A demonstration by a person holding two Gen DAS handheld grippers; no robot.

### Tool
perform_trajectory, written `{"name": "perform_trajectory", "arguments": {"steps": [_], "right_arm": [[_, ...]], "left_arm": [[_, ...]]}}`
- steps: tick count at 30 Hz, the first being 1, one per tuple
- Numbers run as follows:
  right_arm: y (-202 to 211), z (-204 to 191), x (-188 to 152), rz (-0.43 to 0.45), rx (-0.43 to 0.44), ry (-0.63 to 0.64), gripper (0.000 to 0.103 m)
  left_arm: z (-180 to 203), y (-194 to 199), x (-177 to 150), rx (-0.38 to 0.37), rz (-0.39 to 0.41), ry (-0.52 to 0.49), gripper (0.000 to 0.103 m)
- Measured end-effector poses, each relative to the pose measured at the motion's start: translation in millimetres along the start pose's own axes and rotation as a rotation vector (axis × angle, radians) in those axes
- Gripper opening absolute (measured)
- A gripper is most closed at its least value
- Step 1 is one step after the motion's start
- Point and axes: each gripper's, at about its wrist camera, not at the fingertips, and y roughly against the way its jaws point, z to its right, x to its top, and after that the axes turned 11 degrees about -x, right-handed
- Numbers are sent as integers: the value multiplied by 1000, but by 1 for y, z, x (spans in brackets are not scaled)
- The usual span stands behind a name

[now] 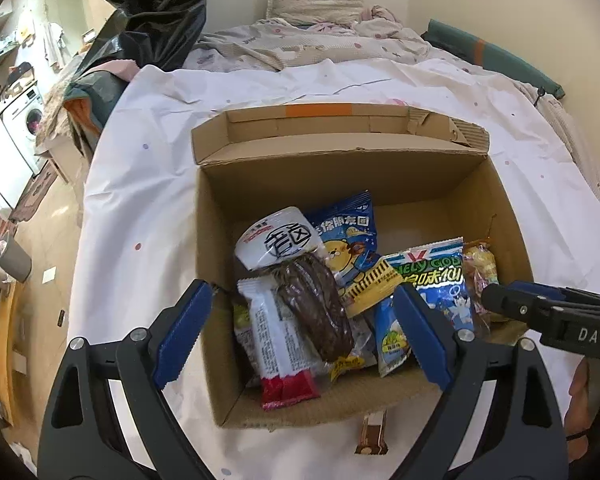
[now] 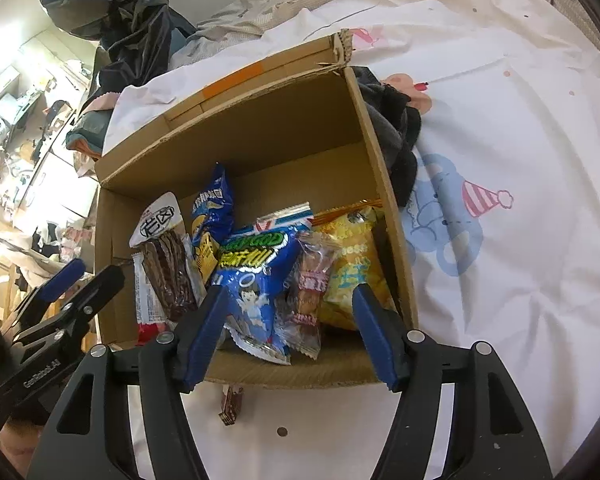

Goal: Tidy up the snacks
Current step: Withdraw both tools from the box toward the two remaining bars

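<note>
Both grippers, left gripper (image 1: 300, 332) and right gripper (image 2: 290, 340), are built of black frames, silver screws and blue ridged jaws.

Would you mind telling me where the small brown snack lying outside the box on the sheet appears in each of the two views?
Left wrist view: the small brown snack lies bottom centre on the white sheet, just below the box's near wall.
Right wrist view: it lies lower left of centre, again just below the near wall, between the gripper's arms.
Shared landmark: the cardboard box, with the orange tape strip on its far flap.
</note>
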Motion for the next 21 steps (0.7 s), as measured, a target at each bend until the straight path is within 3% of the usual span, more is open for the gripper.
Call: {"name": "perform_trajectory", "arguments": {"steps": [8, 14, 21], "right_arm": [[16, -5, -17, -2, 2, -7, 67], [30, -7, -34, 4, -9, 4, 67], [37, -6, -51, 1, -28, 17, 67]], "left_arm": [[-8, 26, -18, 43, 17, -21, 90], [-21, 34, -38, 95, -33, 31, 90], [-34, 45, -59, 77, -80, 118, 90]]}}
